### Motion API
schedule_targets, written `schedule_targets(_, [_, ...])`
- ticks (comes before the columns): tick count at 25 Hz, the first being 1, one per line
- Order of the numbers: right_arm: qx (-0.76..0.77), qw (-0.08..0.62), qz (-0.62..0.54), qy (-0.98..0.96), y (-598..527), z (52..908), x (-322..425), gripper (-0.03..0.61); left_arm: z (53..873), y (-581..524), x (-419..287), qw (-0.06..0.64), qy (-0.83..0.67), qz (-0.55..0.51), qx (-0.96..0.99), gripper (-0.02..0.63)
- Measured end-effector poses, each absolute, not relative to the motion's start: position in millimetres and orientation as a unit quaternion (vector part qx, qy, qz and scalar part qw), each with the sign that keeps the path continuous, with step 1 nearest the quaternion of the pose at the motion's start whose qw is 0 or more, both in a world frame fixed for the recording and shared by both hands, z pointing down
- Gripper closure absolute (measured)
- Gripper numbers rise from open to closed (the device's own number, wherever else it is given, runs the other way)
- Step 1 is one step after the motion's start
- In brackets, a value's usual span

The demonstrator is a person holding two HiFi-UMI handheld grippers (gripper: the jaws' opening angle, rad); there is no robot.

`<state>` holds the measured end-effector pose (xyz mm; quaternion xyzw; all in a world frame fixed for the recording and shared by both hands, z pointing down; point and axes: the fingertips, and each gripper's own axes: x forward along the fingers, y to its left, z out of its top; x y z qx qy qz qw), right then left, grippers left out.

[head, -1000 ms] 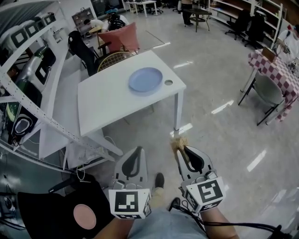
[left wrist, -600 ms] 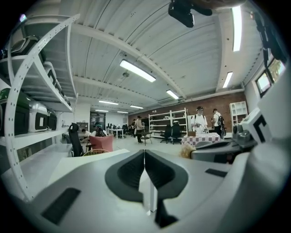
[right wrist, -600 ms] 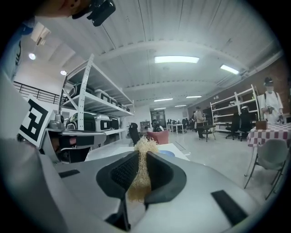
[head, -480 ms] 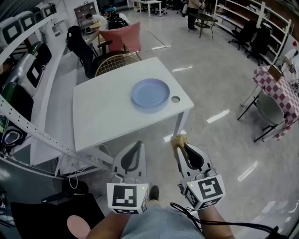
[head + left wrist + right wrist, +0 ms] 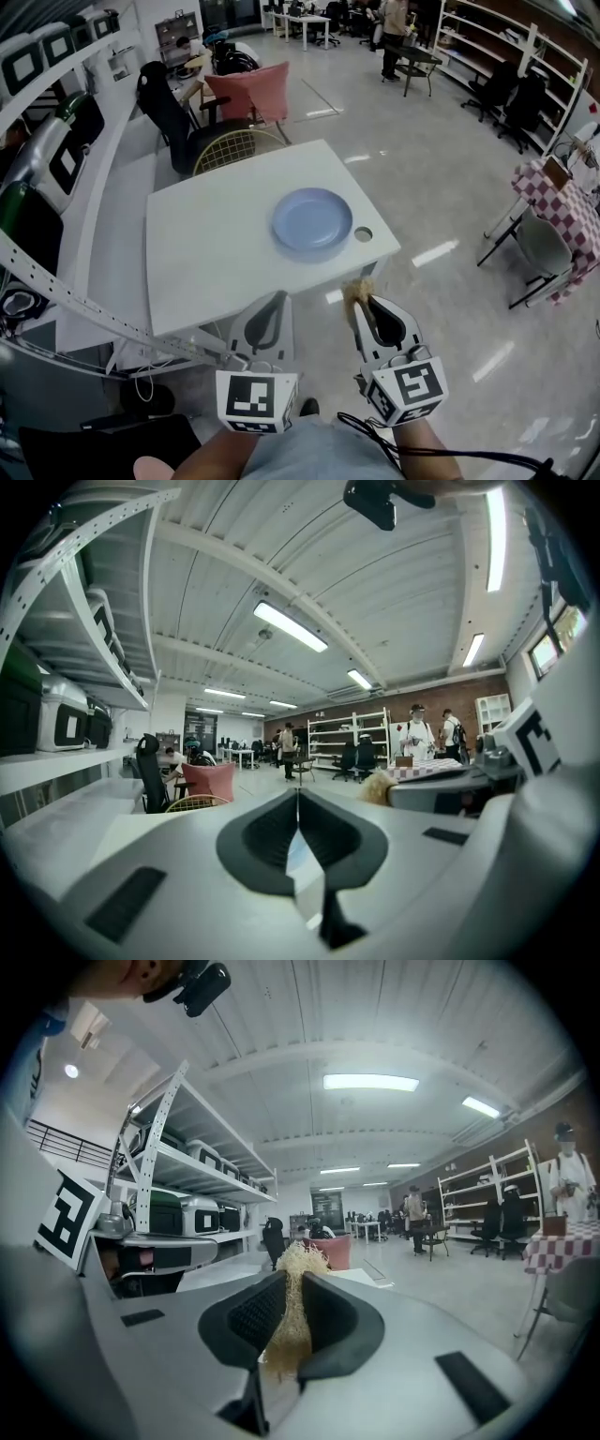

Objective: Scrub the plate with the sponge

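A pale blue plate [image 5: 312, 221] lies on the white table [image 5: 216, 248], near its right end. Both grippers hang short of the table's near edge, above the floor. My right gripper [image 5: 358, 298] is shut on a tan fibrous sponge [image 5: 357, 290]; in the right gripper view the sponge [image 5: 292, 1321] sticks out between and beyond the jaws. My left gripper [image 5: 276, 302] is shut with nothing in it, its jaws meeting in the left gripper view [image 5: 298, 803]. The sponge [image 5: 378, 787] shows at the right there too.
A small round hole [image 5: 363, 234] sits in the table beside the plate. A pink chair [image 5: 251, 94], a wire chair [image 5: 230, 148] and a black chair [image 5: 167, 105] stand behind the table. Shelving with cases [image 5: 37, 169] runs along the left. A checkered table [image 5: 564, 197] is at the right.
The table and plate have drawn nearer to the grippers and lower in the head view. Both grippers keep their hold and pose.
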<state>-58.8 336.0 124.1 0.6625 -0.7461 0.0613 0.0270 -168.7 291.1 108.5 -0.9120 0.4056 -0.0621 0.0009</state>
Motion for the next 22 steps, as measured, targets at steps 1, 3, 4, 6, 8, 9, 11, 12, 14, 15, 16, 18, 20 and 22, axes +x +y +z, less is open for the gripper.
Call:
schedule_targets(1, [0.664, 0.029, 0.063, -0.744, 333, 127, -57, 0.52, 112, 288, -167, -0.004, 0.404, -0.064, -0.912, 0.598])
schedule_targets(3, [0.667, 0.033, 0.069, -0.741, 329, 131, -53, 0.52, 120, 282, -163, -0.006, 0.4, -0.069, -0.914, 0.598])
schedule_targets(4, [0.669, 0.034, 0.072, -0.739, 327, 133, -50, 0.52, 123, 279, -160, -0.007, 0.397, -0.072, -0.915, 0.598])
schedule_targets(6, [0.672, 0.036, 0.077, -0.736, 322, 136, -44, 0.518, 127, 274, -154, -0.013, 0.392, -0.077, -0.917, 0.598])
schedule_targets(8, [0.673, 0.036, 0.081, -0.734, 315, 140, -38, 0.519, 131, 268, -149, -0.017, 0.391, -0.08, -0.917, 0.598])
schedule_targets(9, [0.674, 0.036, 0.084, -0.733, 311, 142, -35, 0.52, 134, 264, -147, -0.018, 0.391, -0.082, -0.917, 0.598])
schedule_targets(11, [0.672, 0.036, 0.088, -0.734, 301, 147, -30, 0.52, 140, 254, -143, -0.021, 0.393, -0.088, -0.915, 0.598])
schedule_targets(12, [0.671, 0.036, 0.09, -0.735, 295, 149, -27, 0.519, 143, 249, -140, -0.022, 0.395, -0.092, -0.914, 0.598])
schedule_targets(14, [0.666, 0.038, 0.091, -0.739, 282, 153, -20, 0.52, 148, 237, -133, -0.024, 0.398, -0.099, -0.912, 0.598])
schedule_targets(15, [0.664, 0.039, 0.093, -0.741, 274, 155, -17, 0.519, 150, 230, -130, -0.025, 0.401, -0.102, -0.91, 0.598])
schedule_targets(16, [0.661, 0.04, 0.095, -0.744, 267, 158, -12, 0.52, 152, 223, -125, -0.026, 0.405, -0.104, -0.908, 0.598])
schedule_targets(18, [0.655, 0.038, 0.099, -0.749, 249, 161, -1, 0.52, 155, 207, -115, -0.028, 0.411, -0.11, -0.904, 0.598])
schedule_targets(20, [0.648, 0.036, 0.103, -0.754, 230, 163, 11, 0.52, 157, 190, -105, -0.029, 0.418, -0.117, -0.9, 0.598])
schedule_targets(22, [0.64, 0.037, 0.111, -0.76, 210, 164, 20, 0.52, 158, 172, -97, -0.032, 0.429, -0.126, -0.894, 0.598])
